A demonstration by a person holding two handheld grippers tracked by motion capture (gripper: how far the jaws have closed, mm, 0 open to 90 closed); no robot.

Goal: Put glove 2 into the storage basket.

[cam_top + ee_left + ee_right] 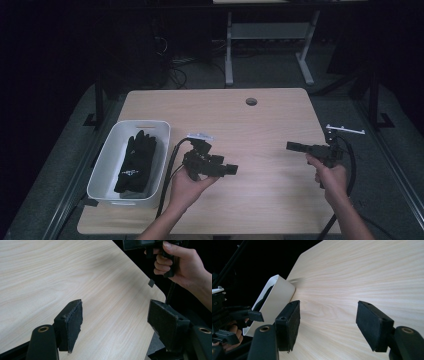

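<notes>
Two black gloves point(136, 162), I think, lie in the white bin point(111, 150) at the table's point(260, 125) left edge. Both the left gripper point(231, 169) and right gripper point(291, 146) have wide, empty jaws. Reach down into the bin slowly, then pinch one glove only.

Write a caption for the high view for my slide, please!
Two open hand-held grippers, left and right, hover over a wooden table beside a white bin holding black gloves.

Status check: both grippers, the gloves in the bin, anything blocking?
Left gripper open, empty, over the table. Right gripper open, empty. Black gloves lie in the white bin, untouched. Nothing between grippers and bin.
</notes>
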